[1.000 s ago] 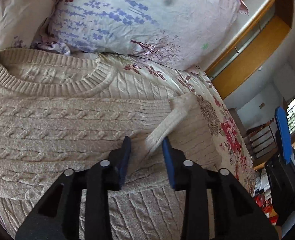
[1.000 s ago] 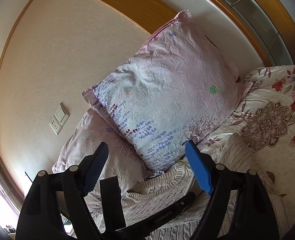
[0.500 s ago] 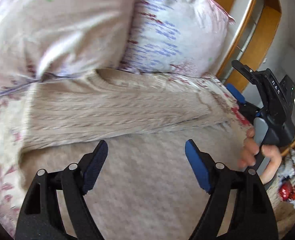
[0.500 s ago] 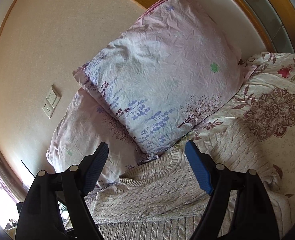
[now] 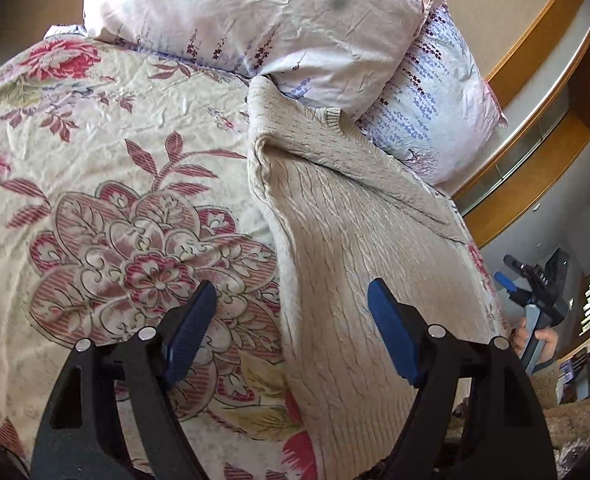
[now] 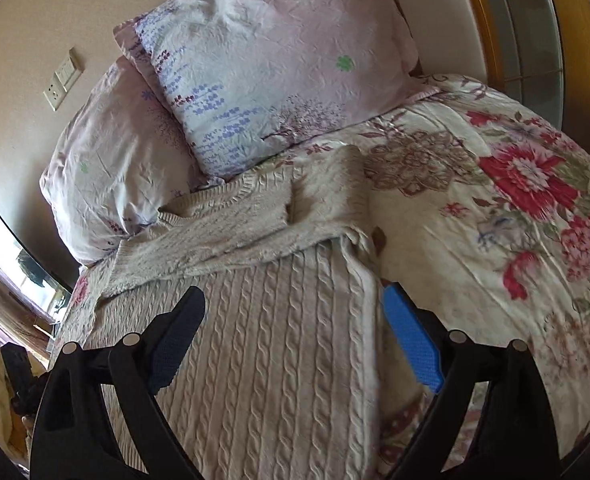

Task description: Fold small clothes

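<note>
Well, the floral bedspread (image 6: 515,240) carries a cream cable-knit sweater (image 6: 263,340), its long axis running from the hem near us up to the neckline against the pillows (image 6: 255,80). It looks soft, thick and floppy (no slipperiness), best pinched at a side edge. Left gripper (image 5: 291,328) is easing narrower, right gripper (image 6: 295,336) is widening; both hold nothing.

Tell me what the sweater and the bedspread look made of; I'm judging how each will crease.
Sweater: thick beige knit, probably wool or acrylic; cable ribs and a ribbed collar show, matte.
Bedspread: thin woven cloth, likely cotton, with printed flowers and fine wrinkles, faint sheen.
</note>
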A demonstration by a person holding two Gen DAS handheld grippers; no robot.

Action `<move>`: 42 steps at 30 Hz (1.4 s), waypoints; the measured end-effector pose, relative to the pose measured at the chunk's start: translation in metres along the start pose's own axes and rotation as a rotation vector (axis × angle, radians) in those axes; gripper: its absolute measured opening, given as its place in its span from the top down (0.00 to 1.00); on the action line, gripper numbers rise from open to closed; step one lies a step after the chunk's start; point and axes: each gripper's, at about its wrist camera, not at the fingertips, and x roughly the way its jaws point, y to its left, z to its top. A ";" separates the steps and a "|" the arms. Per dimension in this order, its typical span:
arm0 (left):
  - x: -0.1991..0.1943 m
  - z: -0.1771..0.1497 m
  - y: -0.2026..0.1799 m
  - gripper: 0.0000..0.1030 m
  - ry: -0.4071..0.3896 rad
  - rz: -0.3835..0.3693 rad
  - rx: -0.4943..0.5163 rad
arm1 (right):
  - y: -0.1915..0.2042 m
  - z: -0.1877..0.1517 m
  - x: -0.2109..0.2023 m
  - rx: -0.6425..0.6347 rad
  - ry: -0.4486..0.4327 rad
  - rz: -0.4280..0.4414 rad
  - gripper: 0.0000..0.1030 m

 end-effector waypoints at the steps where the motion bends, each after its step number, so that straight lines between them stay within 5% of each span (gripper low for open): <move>1: 0.001 -0.002 -0.001 0.32 0.005 -0.019 -0.002 | -0.011 -0.010 -0.003 0.030 0.030 0.013 0.20; 4: 0.006 -0.008 -0.006 0.40 0.026 -0.056 0.003 | -0.033 -0.038 -0.009 0.102 0.094 0.030 0.35; 12: 0.012 -0.030 -0.017 0.63 0.091 -0.138 -0.017 | -0.033 -0.078 -0.015 0.111 0.195 0.285 0.49; 14: 0.011 -0.036 -0.019 0.68 0.105 -0.154 -0.021 | -0.031 -0.085 -0.013 0.106 0.230 0.346 0.61; 24: 0.011 -0.057 -0.025 0.83 0.194 -0.269 -0.085 | -0.020 -0.105 -0.009 0.041 0.255 0.517 0.70; 28: 0.017 -0.056 -0.028 0.89 0.208 -0.264 -0.088 | -0.011 -0.106 -0.009 -0.053 0.228 0.476 0.91; 34: 0.015 -0.028 -0.041 0.94 0.112 -0.205 0.003 | 0.010 -0.079 -0.034 -0.194 -0.017 0.423 0.93; 42: 0.001 0.034 -0.053 0.94 -0.127 -0.101 0.088 | 0.051 -0.027 -0.038 -0.358 -0.284 0.175 0.93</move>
